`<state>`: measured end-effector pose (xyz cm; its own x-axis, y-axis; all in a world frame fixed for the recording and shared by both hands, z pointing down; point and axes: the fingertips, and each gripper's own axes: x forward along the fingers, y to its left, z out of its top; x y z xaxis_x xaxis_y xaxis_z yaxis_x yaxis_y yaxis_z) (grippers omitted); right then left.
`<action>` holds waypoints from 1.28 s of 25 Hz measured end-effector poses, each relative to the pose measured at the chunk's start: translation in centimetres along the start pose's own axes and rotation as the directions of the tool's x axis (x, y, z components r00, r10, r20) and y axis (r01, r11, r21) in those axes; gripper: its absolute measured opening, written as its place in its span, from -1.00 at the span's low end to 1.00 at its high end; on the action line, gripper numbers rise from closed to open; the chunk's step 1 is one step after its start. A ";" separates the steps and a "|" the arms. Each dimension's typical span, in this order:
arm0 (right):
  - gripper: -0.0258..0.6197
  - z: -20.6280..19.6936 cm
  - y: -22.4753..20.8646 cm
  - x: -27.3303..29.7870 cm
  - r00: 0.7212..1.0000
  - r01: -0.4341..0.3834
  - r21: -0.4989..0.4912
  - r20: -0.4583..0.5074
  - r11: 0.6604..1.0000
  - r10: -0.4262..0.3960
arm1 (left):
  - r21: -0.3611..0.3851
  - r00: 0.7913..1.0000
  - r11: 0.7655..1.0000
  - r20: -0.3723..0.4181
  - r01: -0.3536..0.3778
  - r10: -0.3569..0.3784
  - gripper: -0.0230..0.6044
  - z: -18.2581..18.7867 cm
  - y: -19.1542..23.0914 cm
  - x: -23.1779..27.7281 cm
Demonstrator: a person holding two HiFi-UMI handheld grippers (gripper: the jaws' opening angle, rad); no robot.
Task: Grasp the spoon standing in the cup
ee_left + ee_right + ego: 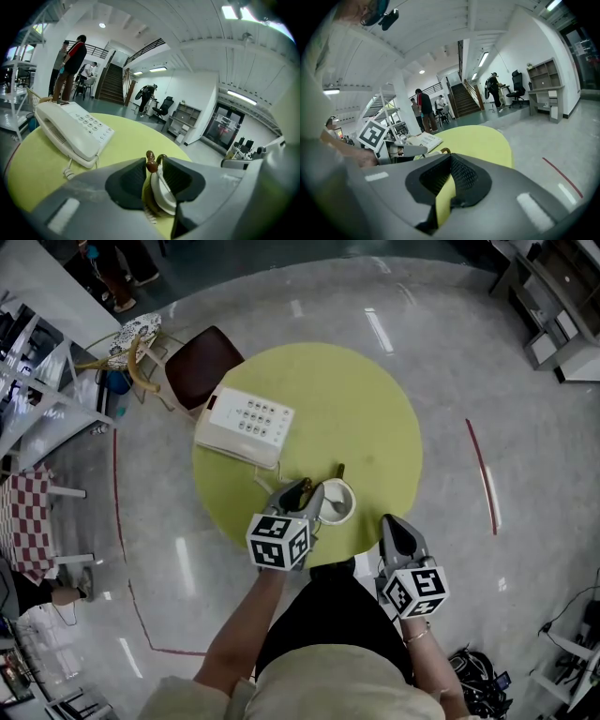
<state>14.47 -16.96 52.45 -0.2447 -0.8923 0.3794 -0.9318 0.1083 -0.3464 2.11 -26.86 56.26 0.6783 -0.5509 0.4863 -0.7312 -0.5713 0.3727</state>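
A white cup stands near the front edge of the round yellow-green table. In the left gripper view a brown-knobbed spoon rises from the cup and sits between the jaw tips. My left gripper is at the cup's left rim, its pads closed on the spoon's top. My right gripper hangs at the table's front edge, right of the cup, shut with nothing in it.
A white desk telephone lies on the table's left side, its coiled cord trailing toward the cup. A dark red chair stands behind the table. People stand far off near a staircase.
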 end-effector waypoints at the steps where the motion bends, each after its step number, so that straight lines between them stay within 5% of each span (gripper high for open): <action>1: -0.92 0.0 0.0 0.1 1.000 0.001 0.001 -0.001 1.000 -0.001 | 0.000 1.000 1.000 0.002 -0.001 0.001 -0.56 0.0 0.0 0.0; 7: -0.92 0.1 -0.3 0.1 1.000 0.003 -0.002 -0.002 1.000 -0.003 | -0.011 1.000 1.000 0.014 -0.011 0.012 -0.74 0.2 0.1 -0.1; 32: -0.92 1.9 1.9 -0.4 0.996 -0.083 -0.050 0.027 0.995 0.085 | -0.023 0.985 0.999 0.165 -0.043 0.046 -0.75 4.9 -1.3 -5.2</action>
<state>13.30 -17.20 50.03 -0.3153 -0.8914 0.3255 -0.9205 0.2038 -0.3334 -0.07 -26.26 49.35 0.6463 -0.6698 0.3656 -0.7613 -0.5329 0.3694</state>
